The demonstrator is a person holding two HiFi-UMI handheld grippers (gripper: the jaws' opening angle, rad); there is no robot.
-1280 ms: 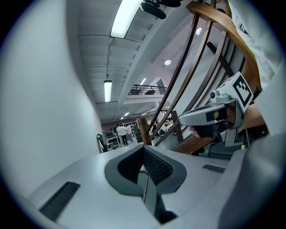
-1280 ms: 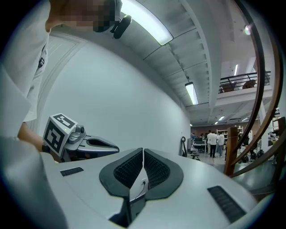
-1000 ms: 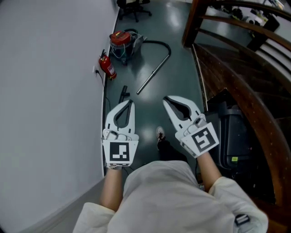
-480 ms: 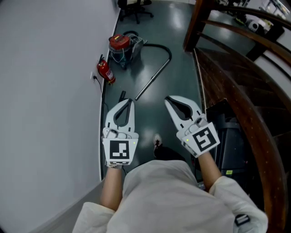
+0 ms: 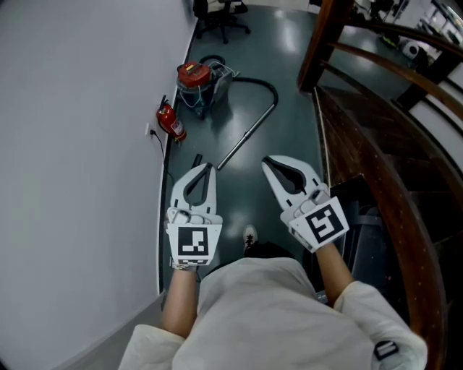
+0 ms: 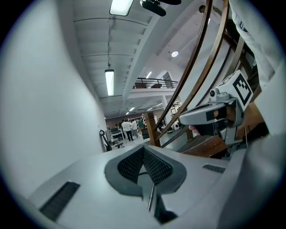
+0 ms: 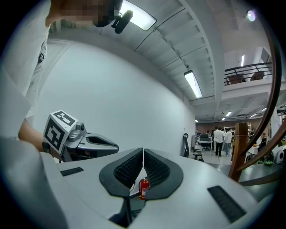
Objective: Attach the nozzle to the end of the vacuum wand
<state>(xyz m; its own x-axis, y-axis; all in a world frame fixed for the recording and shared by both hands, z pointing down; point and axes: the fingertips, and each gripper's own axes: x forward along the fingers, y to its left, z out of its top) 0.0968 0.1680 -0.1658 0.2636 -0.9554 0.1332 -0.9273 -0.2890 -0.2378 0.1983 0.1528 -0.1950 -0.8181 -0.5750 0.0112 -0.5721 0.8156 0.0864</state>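
Note:
On the dark floor ahead stands a red canister vacuum (image 5: 192,76). Its black hose (image 5: 255,72) curves into a long metal wand (image 5: 246,135), whose free end lies near my left gripper's tip. A small black piece (image 5: 197,159), perhaps the nozzle, lies on the floor beside that tip, partly hidden. My left gripper (image 5: 208,168) and right gripper (image 5: 266,162) are held side by side at waist height, both shut and holding nothing. In the left gripper view the shut left gripper (image 6: 144,148) shows a strip of the wand (image 6: 151,198) below its pads. The right gripper (image 7: 143,151) is shut too.
A red fire extinguisher (image 5: 171,121) stands against the white wall (image 5: 79,144) at the left. A wooden stair rail (image 5: 391,173) and steps fill the right side, with a black box (image 5: 365,217) at their foot. An office chair (image 5: 221,11) stands far ahead.
The person has walked forward along the wall with both shut grippers; the vacuum, wand and extinguisher have slid lower in the head view, closer to the grippers.

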